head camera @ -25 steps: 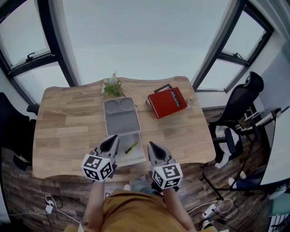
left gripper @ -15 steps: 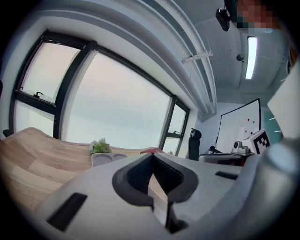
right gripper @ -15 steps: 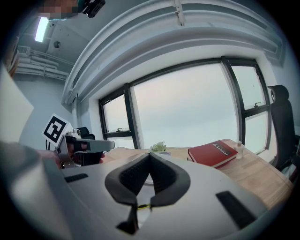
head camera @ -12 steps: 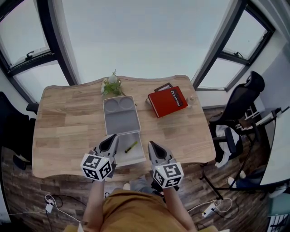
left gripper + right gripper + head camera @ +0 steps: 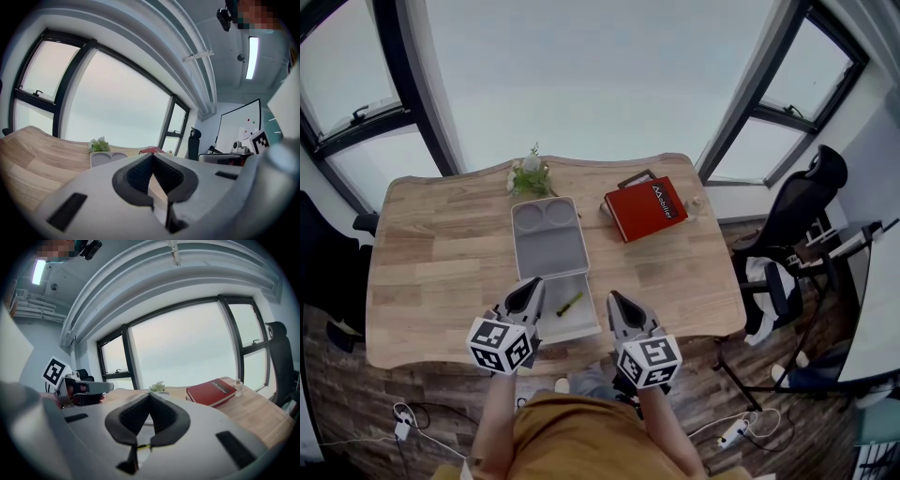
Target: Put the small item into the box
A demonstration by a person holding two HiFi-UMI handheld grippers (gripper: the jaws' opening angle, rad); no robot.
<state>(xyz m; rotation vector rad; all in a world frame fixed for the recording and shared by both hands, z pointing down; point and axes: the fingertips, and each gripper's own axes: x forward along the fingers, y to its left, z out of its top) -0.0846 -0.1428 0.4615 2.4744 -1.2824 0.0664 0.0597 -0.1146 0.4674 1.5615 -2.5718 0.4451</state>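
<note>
Both the left gripper (image 5: pixel 532 292) and right gripper (image 5: pixel 616 305) hang closed and empty beside the near half of the box (image 5: pixel 551 246), where the small item (image 5: pixel 570 303) lies, so a careless swing could shove the box off the near edge of the table (image 5: pixel 441 244).

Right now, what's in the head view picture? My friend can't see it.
A small green item lies in an open grey box on a table, with left gripper and right gripper shut beside it. A red book and plant sit behind.
</note>
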